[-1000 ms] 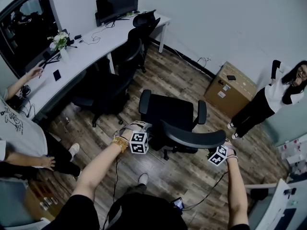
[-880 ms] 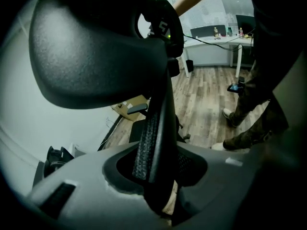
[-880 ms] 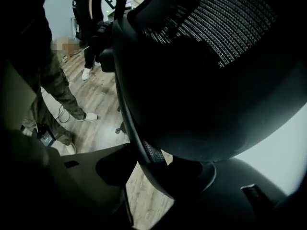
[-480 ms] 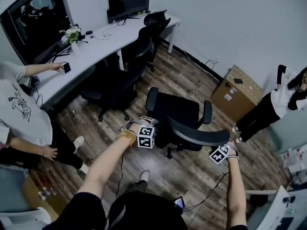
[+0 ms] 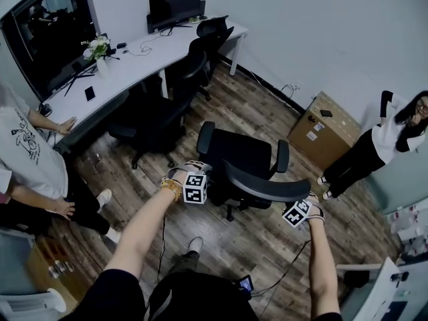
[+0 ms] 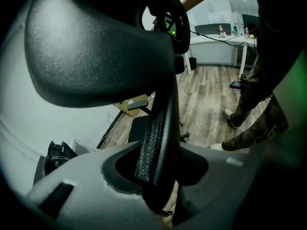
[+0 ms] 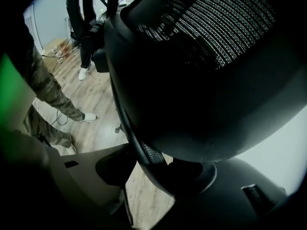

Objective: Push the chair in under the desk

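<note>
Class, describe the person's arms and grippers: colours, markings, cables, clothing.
Left gripper and right gripper: white cubes with black square markers, pale grey fingers, thin dark cables. Short black sleeves; gold bracelet on the left wrist. Left fingers just opened slightly, chair back between them.

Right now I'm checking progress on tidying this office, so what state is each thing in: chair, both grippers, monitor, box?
chair: standing away from the desk, not pushed in.
left gripper: closed on the backrest; jaws just eased open a little.
right gripper: closed on the backrest.
monitor: screen dark.
box: shut.
</note>
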Motion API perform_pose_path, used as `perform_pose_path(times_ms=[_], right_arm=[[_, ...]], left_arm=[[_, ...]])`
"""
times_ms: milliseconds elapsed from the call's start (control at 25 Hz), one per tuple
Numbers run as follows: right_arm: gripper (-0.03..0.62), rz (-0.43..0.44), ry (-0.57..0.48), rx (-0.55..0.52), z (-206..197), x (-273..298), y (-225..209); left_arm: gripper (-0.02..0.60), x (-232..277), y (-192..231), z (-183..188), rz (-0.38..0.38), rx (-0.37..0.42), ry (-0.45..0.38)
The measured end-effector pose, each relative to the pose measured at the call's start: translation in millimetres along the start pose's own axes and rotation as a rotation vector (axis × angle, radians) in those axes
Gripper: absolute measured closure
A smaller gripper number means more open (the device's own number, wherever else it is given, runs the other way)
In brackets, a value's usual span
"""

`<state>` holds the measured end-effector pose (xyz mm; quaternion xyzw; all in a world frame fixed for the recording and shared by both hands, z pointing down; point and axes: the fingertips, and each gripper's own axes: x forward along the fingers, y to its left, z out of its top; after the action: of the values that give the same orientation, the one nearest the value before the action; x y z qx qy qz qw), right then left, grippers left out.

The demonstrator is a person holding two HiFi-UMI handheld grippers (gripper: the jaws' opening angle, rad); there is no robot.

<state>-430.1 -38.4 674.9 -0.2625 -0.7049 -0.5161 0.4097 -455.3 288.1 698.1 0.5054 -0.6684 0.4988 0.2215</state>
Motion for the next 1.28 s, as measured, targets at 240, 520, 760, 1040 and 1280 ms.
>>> perform_pose_path(times_ms=[240, 520, 760, 1040, 1280], right_arm=[[0.356, -0.033, -0.001, 0.002, -0.7, -10.1, 6.6], [0.358, -0.031, -0.009, -0.008, -23.6, -16.5, 16.1], [0.356, -0.054, -0.021, -0.014, -33.6, -31.0, 17.6], [0.355, -0.054, -0.020, -0.014, -61.7, -35.9, 27.4], [0.352, -0.062, -0.013, -0.015, -85.2, -43.1, 32.5]], left_arm=[[0.430, -3.4, -0.8, -0.3, 0.012, 0.020, -0.006], [0.422, -3.5, -18.1, 18.7, 0.013, 0.001, -0.008], [0.420, -7.7, -26.9, 32.0, 0.019, -0.003, 0.003], [0.416, -5.0, -44.8, 55.1, 0.028, -0.014, 0.004], [0.412, -2.0, -59.6, 76.7, 0.036, -0.021, -0.001]])
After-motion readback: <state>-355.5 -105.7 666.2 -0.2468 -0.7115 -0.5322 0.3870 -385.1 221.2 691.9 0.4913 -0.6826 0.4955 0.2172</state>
